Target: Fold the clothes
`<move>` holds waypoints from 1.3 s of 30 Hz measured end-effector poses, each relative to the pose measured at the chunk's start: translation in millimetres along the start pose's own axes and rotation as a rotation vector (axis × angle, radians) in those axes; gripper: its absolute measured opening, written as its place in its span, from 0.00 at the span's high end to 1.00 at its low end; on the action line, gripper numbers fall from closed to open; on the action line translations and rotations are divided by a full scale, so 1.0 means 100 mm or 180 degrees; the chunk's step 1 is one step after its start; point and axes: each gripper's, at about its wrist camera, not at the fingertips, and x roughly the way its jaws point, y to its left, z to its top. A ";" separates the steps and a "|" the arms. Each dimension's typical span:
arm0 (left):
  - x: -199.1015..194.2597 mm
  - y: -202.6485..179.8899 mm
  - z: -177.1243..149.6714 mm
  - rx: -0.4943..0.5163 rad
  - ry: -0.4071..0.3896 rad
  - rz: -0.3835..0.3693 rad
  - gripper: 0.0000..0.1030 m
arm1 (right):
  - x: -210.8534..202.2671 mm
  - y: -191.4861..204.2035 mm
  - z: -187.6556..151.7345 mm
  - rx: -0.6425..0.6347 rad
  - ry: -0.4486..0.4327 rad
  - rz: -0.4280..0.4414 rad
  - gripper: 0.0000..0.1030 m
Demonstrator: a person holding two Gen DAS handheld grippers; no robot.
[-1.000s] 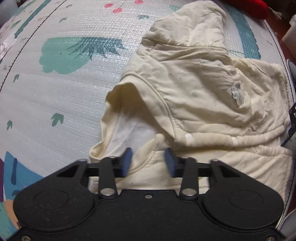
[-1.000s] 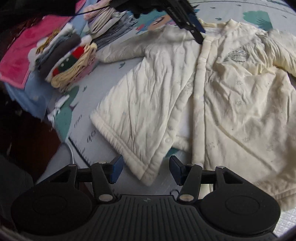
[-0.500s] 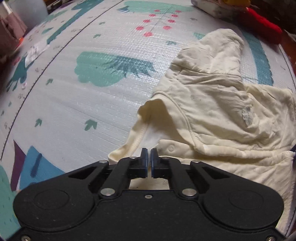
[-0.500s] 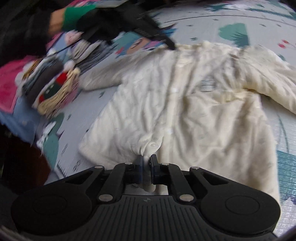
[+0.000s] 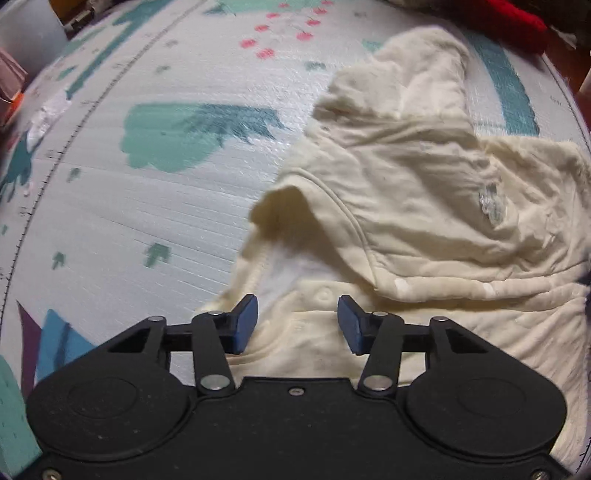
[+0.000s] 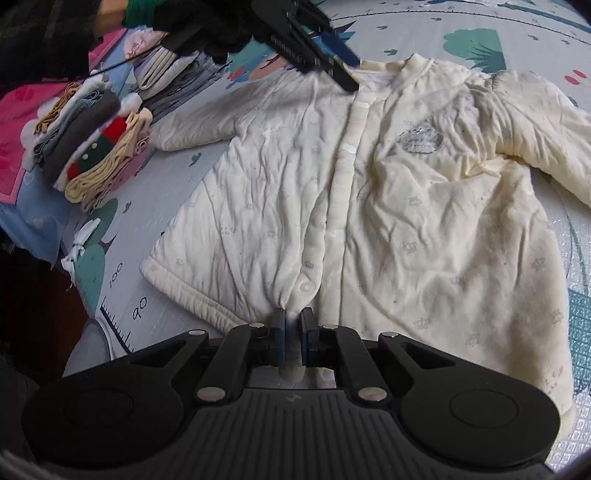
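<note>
A cream quilted baby jacket (image 6: 369,206) lies front up on a patterned play mat (image 6: 576,258), buttoned down the middle, sleeves spread out. My right gripper (image 6: 292,328) is shut on the bottom hem at the button placket. My left gripper (image 5: 297,325) is open over the jacket's collar (image 5: 325,295), its blue pads apart on either side of the top snap. The left gripper also shows in the right wrist view (image 6: 332,59), held by a black-gloved hand at the collar. The far sleeve (image 5: 402,70) stretches away in the left wrist view.
A stack of folded clothes (image 6: 92,147) sits on a blue and pink cloth (image 6: 22,206) at the left of the mat. A red item (image 5: 513,18) lies beyond the mat's far edge. The mat edge with ruler markings (image 6: 122,302) runs by my right gripper.
My left gripper was shut at the collar half a second ago and has opened, letting the collar go. My right gripper closed on the hem a second ago and stays shut. The jacket lies flatter.
</note>
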 end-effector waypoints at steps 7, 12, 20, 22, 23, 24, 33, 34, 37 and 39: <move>-0.07 0.00 0.03 0.0043 -0.0064 0.0057 0.95 | -0.09 0.06 0.04 -0.0051 -0.0153 -0.0016 0.90; -0.15 0.10 0.06 -0.0026 -0.0154 0.0277 0.95 | -0.20 0.11 0.12 -0.0105 -0.0350 -0.0024 0.90; 0.00 -0.11 0.04 0.0084 -0.0163 0.0685 0.81 | 0.00 0.07 0.04 -0.0132 -0.0140 -0.0225 0.74; -0.14 -0.06 0.00 -0.0029 -0.0250 0.0755 0.75 | -0.04 0.26 -0.05 -0.0700 -0.0216 -0.0526 0.36; -0.22 -0.04 -0.01 -0.0073 -0.0296 0.0756 0.75 | -0.06 0.35 -0.10 -0.0984 -0.0248 -0.0675 0.25; -0.30 -0.04 -0.04 -0.0102 -0.0334 0.0744 0.74 | -0.04 0.42 -0.17 -0.1280 -0.0196 -0.0789 0.26; -0.26 -0.27 -0.25 -0.0094 -0.0204 0.0451 0.64 | -0.18 0.17 -0.18 -0.1395 -0.0066 -0.0895 0.81; -0.24 -0.30 -0.27 -0.0087 -0.0177 0.0420 0.64 | -0.30 0.06 -0.14 -0.1144 -0.0190 -0.0836 0.81; -0.21 -0.37 -0.33 -0.0082 -0.0142 0.0359 0.64 | -0.76 -0.46 -0.02 -0.0057 -0.0652 -0.0570 0.81; -0.20 -0.36 -0.36 -0.0129 -0.0143 0.0336 0.63 | -0.99 -0.85 -0.02 0.0598 -0.0896 -0.0629 0.81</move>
